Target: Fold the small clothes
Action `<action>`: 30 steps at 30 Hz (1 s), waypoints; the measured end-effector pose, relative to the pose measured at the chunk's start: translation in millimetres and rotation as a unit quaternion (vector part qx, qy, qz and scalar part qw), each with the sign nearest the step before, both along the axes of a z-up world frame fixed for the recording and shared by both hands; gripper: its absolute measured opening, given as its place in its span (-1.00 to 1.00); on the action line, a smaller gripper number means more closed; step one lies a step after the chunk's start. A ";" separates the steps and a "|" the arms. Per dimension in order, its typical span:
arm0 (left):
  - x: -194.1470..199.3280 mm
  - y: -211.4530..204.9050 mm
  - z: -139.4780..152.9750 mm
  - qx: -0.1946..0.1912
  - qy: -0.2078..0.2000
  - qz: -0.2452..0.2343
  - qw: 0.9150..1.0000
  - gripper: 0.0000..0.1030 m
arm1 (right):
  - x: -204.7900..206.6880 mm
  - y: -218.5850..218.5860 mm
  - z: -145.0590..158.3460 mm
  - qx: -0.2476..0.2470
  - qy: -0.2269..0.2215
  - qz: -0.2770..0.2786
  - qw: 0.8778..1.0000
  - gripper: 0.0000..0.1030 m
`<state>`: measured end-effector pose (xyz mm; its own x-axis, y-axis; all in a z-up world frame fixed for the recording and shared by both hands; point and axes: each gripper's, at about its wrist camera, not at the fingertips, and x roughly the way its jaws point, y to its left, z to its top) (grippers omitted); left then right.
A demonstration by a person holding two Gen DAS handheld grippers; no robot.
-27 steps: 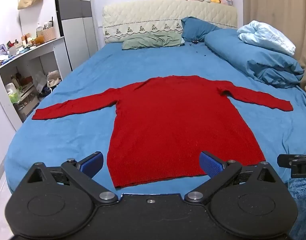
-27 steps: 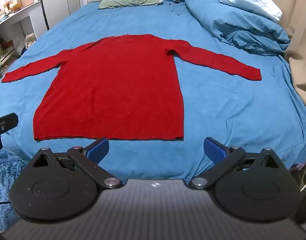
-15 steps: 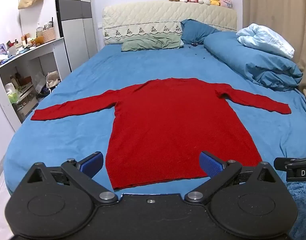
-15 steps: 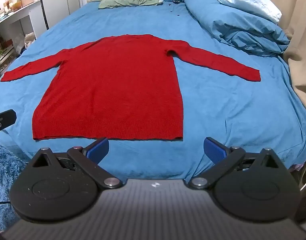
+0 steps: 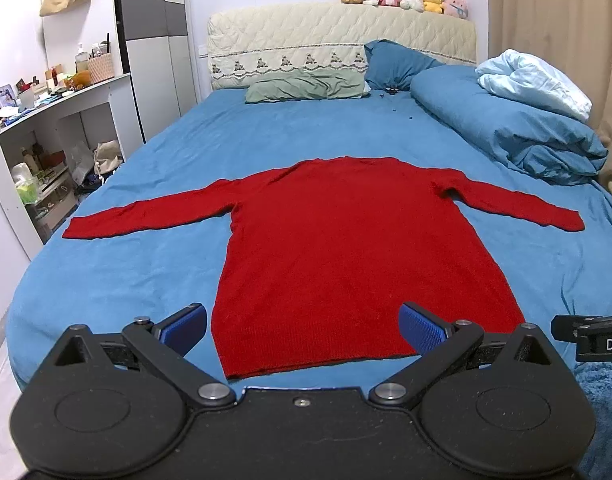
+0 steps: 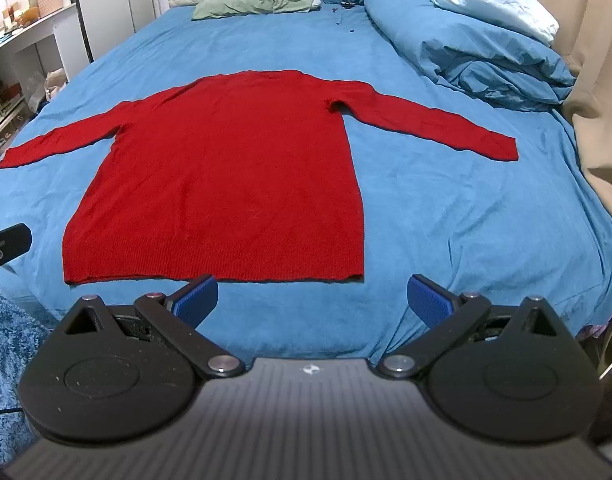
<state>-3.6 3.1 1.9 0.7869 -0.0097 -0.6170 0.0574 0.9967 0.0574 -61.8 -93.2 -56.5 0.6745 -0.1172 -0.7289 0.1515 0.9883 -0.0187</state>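
Note:
A red long-sleeved sweater (image 5: 346,240) lies flat on the blue bed (image 5: 145,264), both sleeves spread out sideways and its hem toward me. It also shows in the right wrist view (image 6: 225,168). My left gripper (image 5: 303,330) is open and empty, hovering just before the hem. My right gripper (image 6: 312,300) is open and empty, a little short of the hem's right corner. Neither touches the sweater. Part of the right gripper (image 5: 590,334) shows at the right edge of the left wrist view.
A rolled blue duvet (image 5: 506,128) with a pale cloth lies along the bed's right side. Pillows (image 5: 306,88) and a headboard with plush toys stand at the far end. A cluttered white desk (image 5: 45,128) stands left. A blue rug (image 6: 5,344) lies below.
Both views have shifted slightly; the sweater sits a little lower in the left wrist frame. Both grippers stay open. The sweater has not moved.

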 end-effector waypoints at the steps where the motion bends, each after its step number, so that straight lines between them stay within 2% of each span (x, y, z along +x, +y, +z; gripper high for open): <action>1: -0.3 0.7 -0.5 0.000 0.000 0.001 1.000 1.00 | 0.2 0.0 0.1 0.001 0.001 0.000 1.000 1.00; 30: -3.9 3.2 -1.0 -0.003 -0.006 0.006 1.000 1.00 | 1.0 1.8 -1.0 -0.004 0.002 0.005 1.000 1.00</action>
